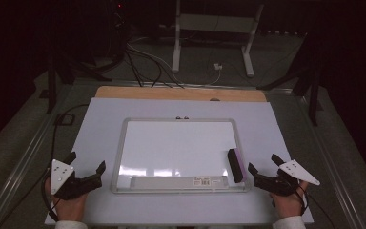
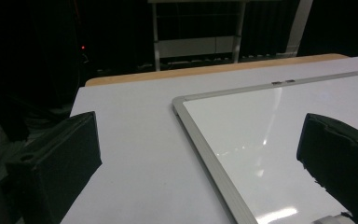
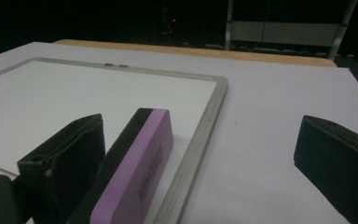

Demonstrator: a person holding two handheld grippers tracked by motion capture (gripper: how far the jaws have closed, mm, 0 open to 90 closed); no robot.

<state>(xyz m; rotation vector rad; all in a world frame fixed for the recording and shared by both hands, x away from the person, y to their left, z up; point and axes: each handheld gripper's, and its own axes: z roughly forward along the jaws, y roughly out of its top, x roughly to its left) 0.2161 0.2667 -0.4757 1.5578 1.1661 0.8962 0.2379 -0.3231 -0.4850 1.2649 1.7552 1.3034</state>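
We start with the eraser (image 1: pixel 235 165), a purple block with a black felt side, lying on the whiteboard (image 1: pixel 178 143) at its right edge, close to the near right corner. In the right gripper view the eraser (image 3: pixel 135 172) runs lengthwise beside the board's grey frame (image 3: pixel 200 140), and nothing presses on it.

The right tongs (image 1: pixel 263 168) sit just to the right of the eraser, spread wide, held from below by the person's right hand (image 1: pixel 289 202). In the right gripper view one jaw stands close against the eraser's black side, whether touching we cannot tell, while the other is well apart over the bare white sheet (so the eraser lies beside that near jaw rather than squeezed between the two).

Along the near edge of the whiteboard runs a grey tray strip (image 1: pixel 171 181) bearing a small barcode label (image 1: pixel 204 182).

The board rests on a white sheet (image 1: pixel 100 119) that covers the desk, whose wooden far edge (image 1: pixel 181 93) shows beyond it.

The left tongs (image 1: pixel 86 164) are near the board's near left corner, also spread and holding nothing, carried by the left hand (image 1: pixel 69 206). In the left gripper view the whiteboard (image 2: pixel 270 126) lies between and beyond the jaws, its surface blank and shiny.

Beyond the desk, cables (image 1: pixel 147 67) trail across the floor beside a white stand (image 1: pixel 214 38)
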